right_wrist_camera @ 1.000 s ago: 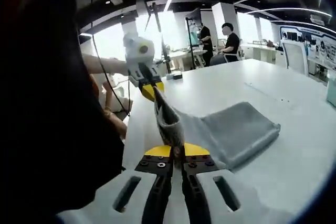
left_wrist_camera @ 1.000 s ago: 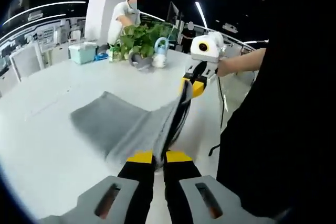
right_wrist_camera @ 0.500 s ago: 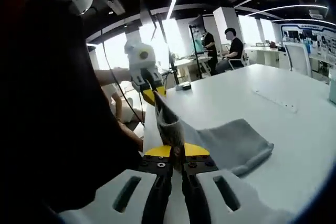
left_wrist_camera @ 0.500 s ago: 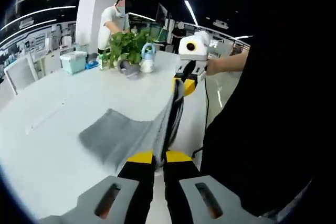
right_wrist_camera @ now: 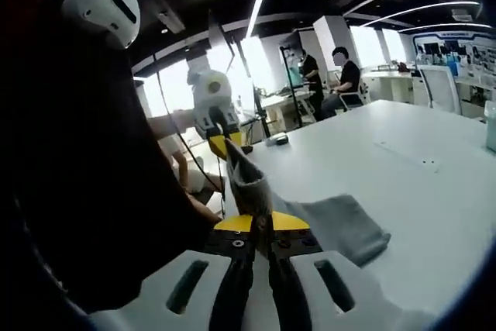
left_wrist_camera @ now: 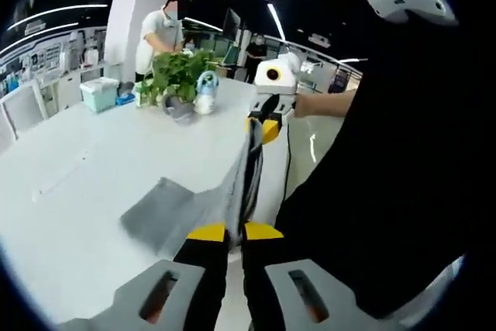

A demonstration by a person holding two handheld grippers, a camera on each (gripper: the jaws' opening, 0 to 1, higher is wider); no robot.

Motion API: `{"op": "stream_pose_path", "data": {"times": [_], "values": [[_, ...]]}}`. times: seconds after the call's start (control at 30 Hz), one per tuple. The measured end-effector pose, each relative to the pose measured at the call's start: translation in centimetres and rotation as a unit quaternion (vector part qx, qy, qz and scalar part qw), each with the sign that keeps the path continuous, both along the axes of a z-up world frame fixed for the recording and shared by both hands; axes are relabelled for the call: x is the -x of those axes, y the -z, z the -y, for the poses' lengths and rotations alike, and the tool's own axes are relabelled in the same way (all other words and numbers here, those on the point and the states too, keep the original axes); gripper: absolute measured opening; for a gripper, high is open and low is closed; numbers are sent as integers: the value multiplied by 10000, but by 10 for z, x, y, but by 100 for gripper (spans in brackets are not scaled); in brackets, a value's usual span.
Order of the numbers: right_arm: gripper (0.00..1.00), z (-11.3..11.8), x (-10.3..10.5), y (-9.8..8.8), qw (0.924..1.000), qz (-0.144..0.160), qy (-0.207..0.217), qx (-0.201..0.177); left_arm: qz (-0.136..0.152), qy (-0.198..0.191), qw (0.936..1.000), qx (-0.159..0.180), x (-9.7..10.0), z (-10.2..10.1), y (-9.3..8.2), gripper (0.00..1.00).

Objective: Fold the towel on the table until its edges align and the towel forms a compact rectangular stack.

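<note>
The left tongs (left_wrist_camera: 226,232) are clamped on one corner of the grey towel (left_wrist_camera: 167,208), and the right tongs (right_wrist_camera: 261,224) are clamped on the other corner of the same edge. In the left gripper view the right tongs (left_wrist_camera: 262,123) show further along that edge, with the cloth stretched taut and lifted between the 2. In the right gripper view the left tongs (right_wrist_camera: 222,139) hold the far end of the raised edge in the same way. The rest of the towel trails down onto the white tabletop (left_wrist_camera: 85,168), where its far part lies flat near the person's side.

The step in hand looks like the first fold: 1 edge is up and the other is down, so no fold is laid yet. The next move probably calls for carrying both corners together, level and at equal tension, over the flat part to the opposite edge, then lowering them so the corners meet before either grip lets go. A plant (left_wrist_camera: 176,72) and a bottle (left_wrist_camera: 205,92) stand at the far end of the tabletop, well apart from the towel.
</note>
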State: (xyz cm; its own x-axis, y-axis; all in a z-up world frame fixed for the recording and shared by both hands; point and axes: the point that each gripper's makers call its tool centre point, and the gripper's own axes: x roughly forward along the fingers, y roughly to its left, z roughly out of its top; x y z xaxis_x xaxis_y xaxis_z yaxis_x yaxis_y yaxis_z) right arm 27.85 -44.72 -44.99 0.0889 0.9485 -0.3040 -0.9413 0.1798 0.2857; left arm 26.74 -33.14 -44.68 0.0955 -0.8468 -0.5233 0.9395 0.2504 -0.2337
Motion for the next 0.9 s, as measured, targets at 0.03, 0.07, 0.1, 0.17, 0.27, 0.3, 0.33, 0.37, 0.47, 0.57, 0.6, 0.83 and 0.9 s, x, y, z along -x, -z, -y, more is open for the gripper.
{"op": "stream_pose_path", "data": {"times": [0.03,0.07,0.1,0.17,0.27,0.3,0.33,0.37,0.47,0.57,0.6,0.83,0.9], "values": [[2,1,0,-2,10000,0,1,-2,-18,36,10000,33,1,1,-2,6],[2,2,1,-5,10000,-24,-11,-17,-61,65,9999,61,2,2,-5,6],[2,2,2,-6,10000,-30,-8,-19,-87,95,9999,77,4,3,-7,6],[2,3,2,-9,10000,-33,-4,-13,-126,148,9998,104,6,6,-11,6],[2,4,3,-10,10000,-65,5,-18,-163,220,9996,99,8,9,-12,6],[2,5,3,-9,9999,-101,11,-2,-175,241,9995,96,7,9,-11,6],[2,5,2,-8,9999,-153,32,15,-209,260,9994,86,7,10,-9,6],[2,5,1,-5,9998,-206,47,40,-247,270,9993,74,7,10,-7,6],[2,5,1,1,9993,-372,86,61,-388,215,9990,38,3,10,0,6],[2,5,-2,9,9981,-585,150,79,-502,123,9987,44,-3,8,6,6],[2,6,-4,12,9972,-714,213,104,-625,88,9980,44,-6,8,9,6],[2,5,-20,40,9874,-1510,394,254,-1050,-36,9944,-65,-27,6,39,6],[2,6,-26,50,9843,-1708,375,253,-1116,-51,9935,-199,-34,5,48,6]]}}
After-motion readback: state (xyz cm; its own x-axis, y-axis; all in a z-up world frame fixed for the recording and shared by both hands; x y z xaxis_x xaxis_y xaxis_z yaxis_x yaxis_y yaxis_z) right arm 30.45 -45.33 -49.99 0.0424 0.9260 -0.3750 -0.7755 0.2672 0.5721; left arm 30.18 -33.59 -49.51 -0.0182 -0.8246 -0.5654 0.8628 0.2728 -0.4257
